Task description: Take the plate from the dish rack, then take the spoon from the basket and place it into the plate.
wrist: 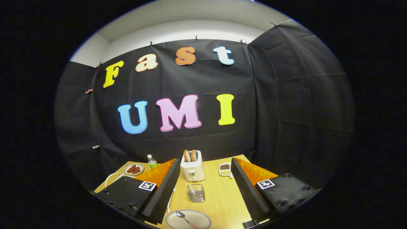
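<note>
Already we see the metal spoon with the red handle (186,218) lying in the round beige plate (188,219) on the wooden table (222,194), so our gripper (203,190) hangs above, fingers spread wide, holding nothing.

A beige round plate (190,220) is seen flat on the wooden desk (219,197). A silver spoon (184,218) lies inside it, bowl up. A small wire basket (196,193) stands just beyond the plate.
</note>
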`<state>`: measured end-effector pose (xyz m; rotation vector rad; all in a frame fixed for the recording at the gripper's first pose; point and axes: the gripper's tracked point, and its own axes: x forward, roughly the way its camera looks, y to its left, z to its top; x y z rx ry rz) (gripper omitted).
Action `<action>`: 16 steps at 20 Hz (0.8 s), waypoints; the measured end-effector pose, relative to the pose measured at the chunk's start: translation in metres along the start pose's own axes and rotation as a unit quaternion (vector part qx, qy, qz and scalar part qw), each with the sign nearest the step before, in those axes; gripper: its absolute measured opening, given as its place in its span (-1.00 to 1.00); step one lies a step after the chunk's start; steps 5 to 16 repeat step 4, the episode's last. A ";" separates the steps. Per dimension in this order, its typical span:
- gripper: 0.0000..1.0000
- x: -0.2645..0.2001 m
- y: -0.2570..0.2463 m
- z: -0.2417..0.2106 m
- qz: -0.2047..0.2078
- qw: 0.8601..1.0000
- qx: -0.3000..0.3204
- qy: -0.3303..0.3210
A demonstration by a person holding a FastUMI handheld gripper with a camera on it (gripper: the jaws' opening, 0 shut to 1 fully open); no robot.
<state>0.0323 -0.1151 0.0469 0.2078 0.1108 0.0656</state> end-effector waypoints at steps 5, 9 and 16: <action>0.97 0.003 -0.006 -0.005 -0.014 1.000 0.016 0.005; 0.97 0.003 -0.006 -0.005 -0.014 1.000 0.016 0.005; 0.97 0.003 -0.006 -0.005 -0.014 1.000 0.016 0.005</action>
